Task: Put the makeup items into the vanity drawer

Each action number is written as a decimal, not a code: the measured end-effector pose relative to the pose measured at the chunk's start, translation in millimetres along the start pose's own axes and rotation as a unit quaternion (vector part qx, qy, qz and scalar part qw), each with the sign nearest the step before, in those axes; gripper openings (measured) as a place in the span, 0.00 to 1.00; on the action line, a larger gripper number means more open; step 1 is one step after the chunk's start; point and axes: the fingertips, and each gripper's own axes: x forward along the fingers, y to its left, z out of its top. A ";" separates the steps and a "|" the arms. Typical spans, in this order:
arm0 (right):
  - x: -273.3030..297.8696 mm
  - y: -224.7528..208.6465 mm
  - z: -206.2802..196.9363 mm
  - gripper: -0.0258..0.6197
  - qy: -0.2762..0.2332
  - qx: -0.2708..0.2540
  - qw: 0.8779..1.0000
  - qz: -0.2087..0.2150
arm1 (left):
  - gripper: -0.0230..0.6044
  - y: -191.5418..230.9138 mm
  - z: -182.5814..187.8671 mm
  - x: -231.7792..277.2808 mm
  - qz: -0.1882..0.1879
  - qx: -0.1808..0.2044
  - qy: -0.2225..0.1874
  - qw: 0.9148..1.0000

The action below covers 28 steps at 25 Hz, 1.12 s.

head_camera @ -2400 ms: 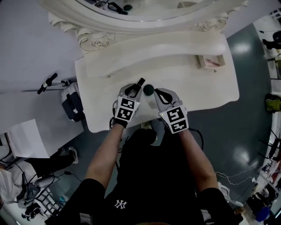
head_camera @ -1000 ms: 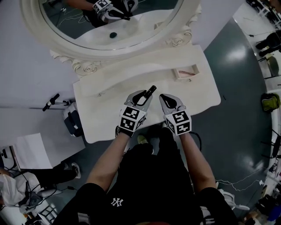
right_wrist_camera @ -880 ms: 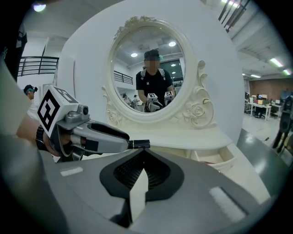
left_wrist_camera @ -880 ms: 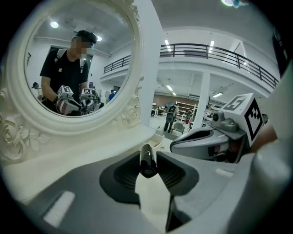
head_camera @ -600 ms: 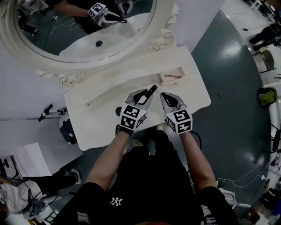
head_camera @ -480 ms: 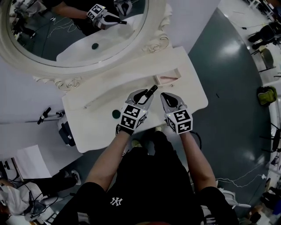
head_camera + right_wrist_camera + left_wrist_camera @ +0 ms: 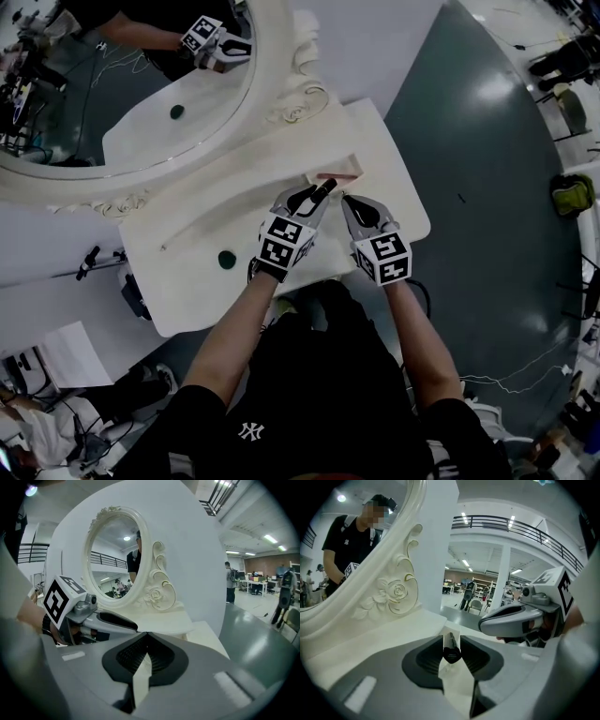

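Slim black makeup stick: clamped in the left gripper, whose jaws are closed down on it near its butt end, with the tip pointing forward and away from me. In the head view the tip sits just short of the small open drawer in the raised back shelf of the vanity, so it is not in the drawer yet. Right gripper: jaws together, nothing between them, held just beside the left one and doing no work. The drawer interior shows a pinkish strip, but the view is too small to say whether that is lining or an item already stowed. One round dark compact-like item lies on the tabletop to my left, well apart from the drawer. Progress, as I judge it: drawer open and one item in hand, close to drop-off. The release is not done, the round item is left to fetch, and the drawer probably needs shutting at the end. Oval mirror in a carved white frame stands behind. Writing: no label is legible on the stick or the round item. The cubes on both grippers carry black-and-white square markers only. There is an interlocked "NY" emblem on my black shirt.
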 end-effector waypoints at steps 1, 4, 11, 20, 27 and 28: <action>1.7 -4.5 -0.5 0.08 0.001 0.002 1.000 0.001 | 0.21 0.7 0.0 6.4 -0.001 0.000 0.004 1.000; 7.6 -12.6 -2.2 0.08 0.006 0.007 1.000 0.005 | 0.21 4.5 -1.2 22.1 -0.003 0.001 0.017 1.000; 18.9 -31.4 -5.0 0.08 0.013 0.013 1.000 0.013 | 0.21 6.3 -7.5 53.2 -0.009 0.008 0.042 0.999; 30.1 -44.1 -4.8 0.08 0.016 0.019 1.000 0.019 | 0.22 14.9 -22.5 66.1 0.002 0.005 0.069 0.998; 35.2 -35.9 -5.2 0.08 0.017 0.018 0.999 0.029 | 0.23 23.5 -19.3 53.7 0.030 0.002 0.050 0.998; 35.9 -34.1 -4.8 0.08 0.017 0.016 0.999 0.030 | 0.23 25.0 -18.0 51.1 0.033 -0.002 0.045 0.998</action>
